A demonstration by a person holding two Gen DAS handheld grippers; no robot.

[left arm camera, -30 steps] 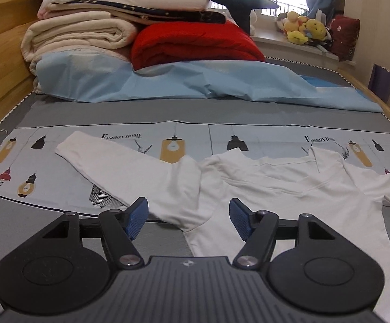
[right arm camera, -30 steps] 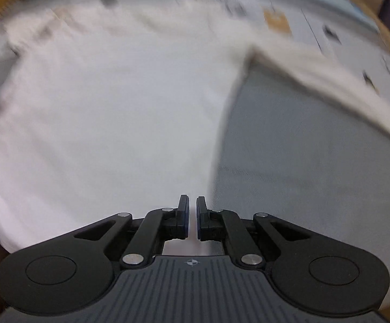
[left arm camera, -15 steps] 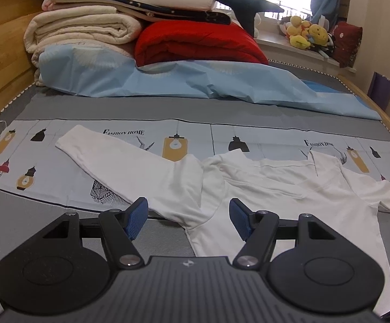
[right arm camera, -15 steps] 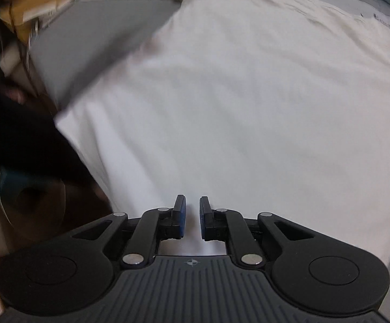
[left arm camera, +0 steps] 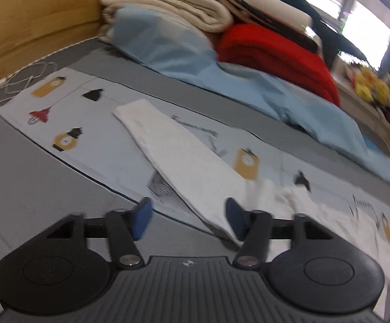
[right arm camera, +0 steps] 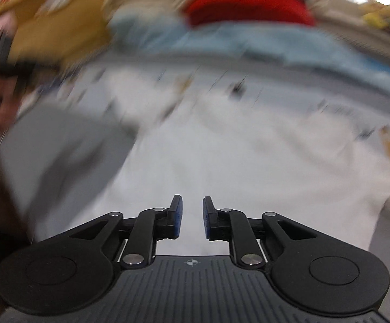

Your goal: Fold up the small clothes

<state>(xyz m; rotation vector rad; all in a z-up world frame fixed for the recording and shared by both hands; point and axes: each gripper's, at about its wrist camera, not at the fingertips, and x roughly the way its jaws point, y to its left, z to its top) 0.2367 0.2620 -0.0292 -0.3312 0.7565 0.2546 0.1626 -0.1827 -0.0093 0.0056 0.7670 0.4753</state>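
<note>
Left hand-held gripper (left arm camera: 186, 218) jaws, just narrowed but apart and empty, now framed on the sleeve (left arm camera: 178, 158) of the white shirt (right arm camera: 221, 148) flat on the bed; right hand-held gripper (right arm camera: 192, 216) just parted, lifted clear, nothing pinched; sleeve fold judged next

White long-sleeved top (left arm camera: 195, 172) lies flat on the bed, one sleeve (left arm camera: 168, 145) stretched out straight, body (right arm camera: 221, 145) spread wide.

Both wrist views look low along the bed (left arm camera: 33, 177) toward the bedding pile (left arm camera: 168, 8); both share the white shirt (right arm camera: 221, 161).
</note>
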